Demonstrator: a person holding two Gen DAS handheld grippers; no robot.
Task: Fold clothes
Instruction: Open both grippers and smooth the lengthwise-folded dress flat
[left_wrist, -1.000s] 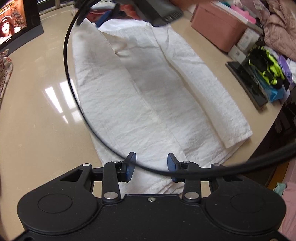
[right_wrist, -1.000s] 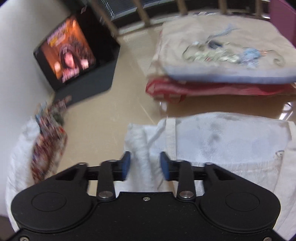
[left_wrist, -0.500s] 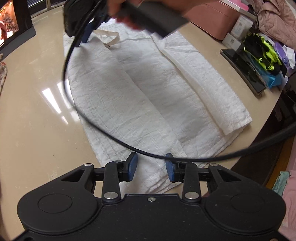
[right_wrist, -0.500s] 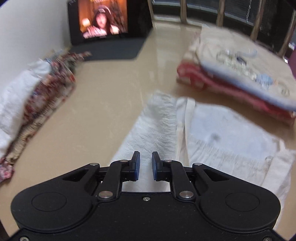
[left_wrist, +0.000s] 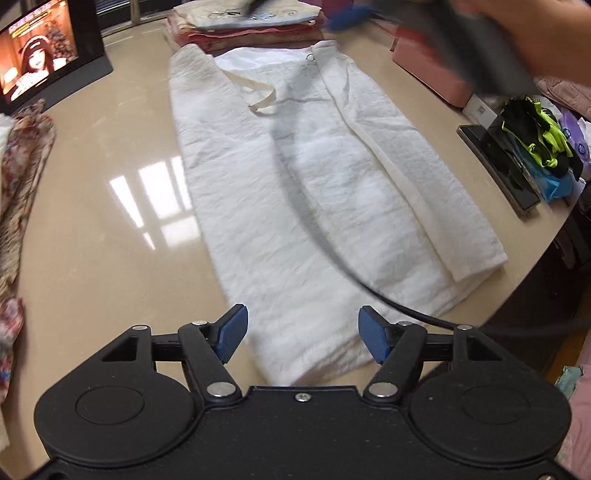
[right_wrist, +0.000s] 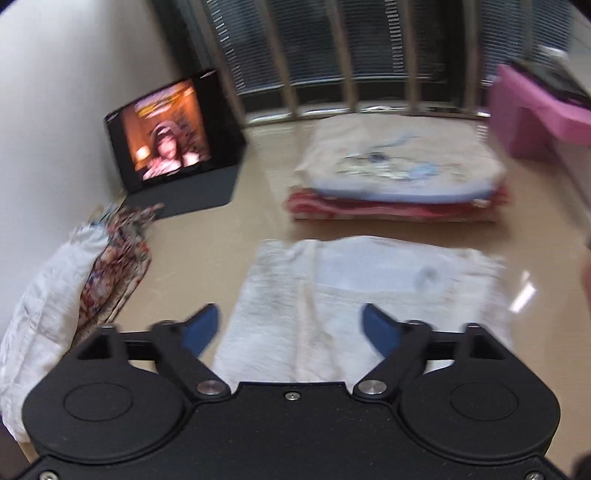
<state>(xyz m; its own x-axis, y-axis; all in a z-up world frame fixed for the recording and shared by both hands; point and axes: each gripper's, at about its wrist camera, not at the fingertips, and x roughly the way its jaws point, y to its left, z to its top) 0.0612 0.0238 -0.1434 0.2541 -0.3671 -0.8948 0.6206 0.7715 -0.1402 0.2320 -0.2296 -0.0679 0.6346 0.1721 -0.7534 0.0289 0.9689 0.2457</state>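
My right tongs (right_wrist: 290, 328), nearly closed half a second ago, have spread wide and lifted off the white garment (left_wrist: 295, 192); my left tongs (left_wrist: 303, 334) widened too.

Light: bright, even daylight
Glare: window reflection on table (left_wrist: 147, 199)
Blur: right wrist view smeared; cable (left_wrist: 295, 192) streaked
Edges: fisheye bending

A long white crinkled cotton garment (left_wrist: 295, 206) lies flat on the glossy beige tabletop (left_wrist: 103, 229), both long edges folded inward. The left tongs (left_wrist: 303, 334) hover spread wide over its near hem. Beyond its far end sits a stack of folded clothes (left_wrist: 247, 26).
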